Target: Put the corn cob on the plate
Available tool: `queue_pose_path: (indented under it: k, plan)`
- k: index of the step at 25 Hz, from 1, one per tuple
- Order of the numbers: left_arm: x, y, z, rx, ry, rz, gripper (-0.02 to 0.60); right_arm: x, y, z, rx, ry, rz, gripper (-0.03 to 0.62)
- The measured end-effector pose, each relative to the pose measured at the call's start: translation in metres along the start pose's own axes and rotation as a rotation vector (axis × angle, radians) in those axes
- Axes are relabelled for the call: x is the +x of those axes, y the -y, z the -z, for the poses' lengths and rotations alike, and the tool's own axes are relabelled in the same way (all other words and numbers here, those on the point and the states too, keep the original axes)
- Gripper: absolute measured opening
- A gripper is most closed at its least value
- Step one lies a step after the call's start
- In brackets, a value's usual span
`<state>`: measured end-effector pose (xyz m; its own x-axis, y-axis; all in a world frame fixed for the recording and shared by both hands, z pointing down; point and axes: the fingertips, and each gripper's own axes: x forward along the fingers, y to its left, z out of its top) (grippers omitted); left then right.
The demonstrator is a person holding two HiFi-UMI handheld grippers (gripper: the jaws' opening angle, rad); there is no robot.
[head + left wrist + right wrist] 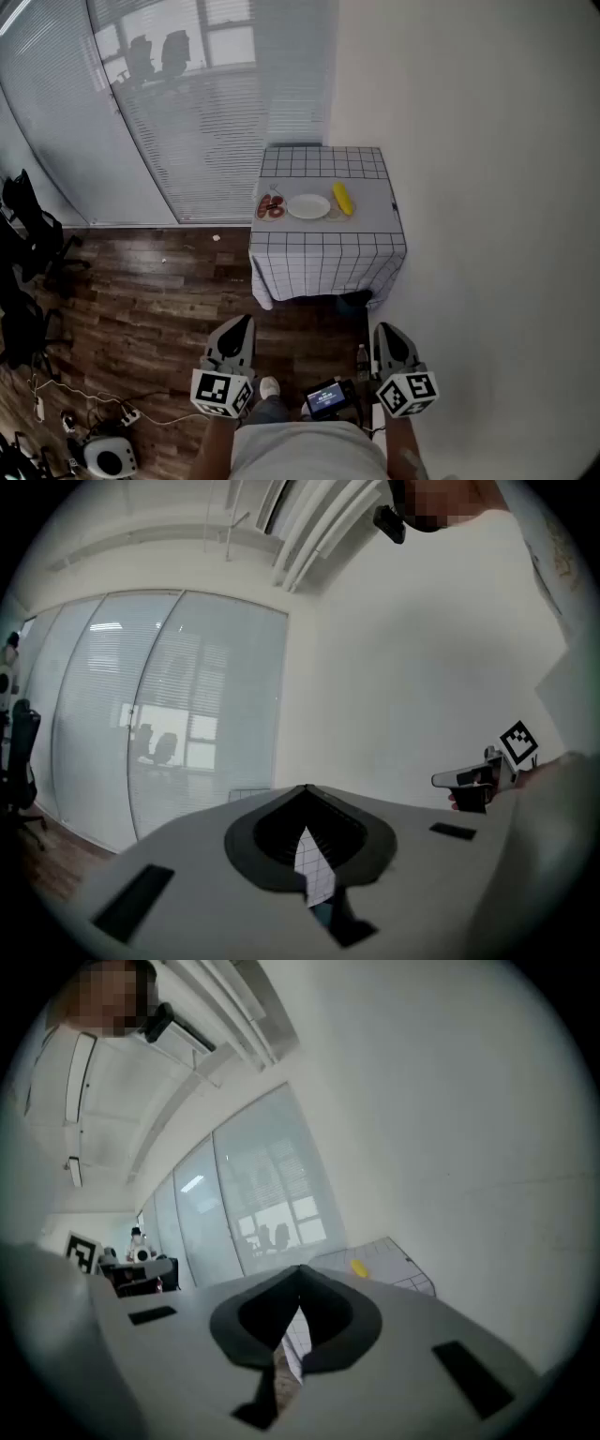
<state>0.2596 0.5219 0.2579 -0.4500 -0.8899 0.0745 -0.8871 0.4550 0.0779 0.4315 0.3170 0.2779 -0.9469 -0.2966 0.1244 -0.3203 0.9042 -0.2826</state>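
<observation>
Two grippers: the left gripper (240,323) and the right gripper (386,330) are side by side low in the head view, in front of the person's body. Both point toward the table (328,258) and are well apart from it.
Left jaws: pressed together with nothing between them; only a sliver of checked cloth shows through the slit in the left gripper view.
Right jaws: pressed together and empty; a strip of cloth and floor shows past the tips in the right gripper view.
Corn cob: the yellow corn cob (343,198) lies on the tablecloth just to the right of the plate, not on it; whether it touches the rim cannot be told.
Plate: the white plate (308,206) sits near the middle of the table and is bare.
Small dish: the small dish (271,207), just left of the plate, holds red pieces.
Tablecloth: the tablecloth (323,267) is white with a dark grid and hangs over the front edge.
Markings: each marker cube (221,393) carries black-and-white square codes and no letters.
Screen: a small screen (326,397) glows blue between the grippers; its print is too small to read.
Surroundings: a wooden floor (159,300), a glass wall with blinds (187,103), and black office chairs (23,234) at the left.
</observation>
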Motion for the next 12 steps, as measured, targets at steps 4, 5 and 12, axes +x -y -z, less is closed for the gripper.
queue_pose_path:
  k: [4,5,12]
  plan:
    - [-0.005,0.0,-0.002,-0.1,0.041,0.02,0.008,-0.008,-0.004,-0.014,-0.001,0.039,-0.018,0.006]
    - [-0.008,0.001,-0.003,-0.132,0.061,0.028,0.008,-0.009,-0.002,-0.014,-0.005,0.039,-0.014,0.006]
    - [-0.009,-0.001,-0.004,-0.08,0.051,-0.006,0.008,-0.005,-0.005,-0.02,0.003,0.064,-0.018,0.006]
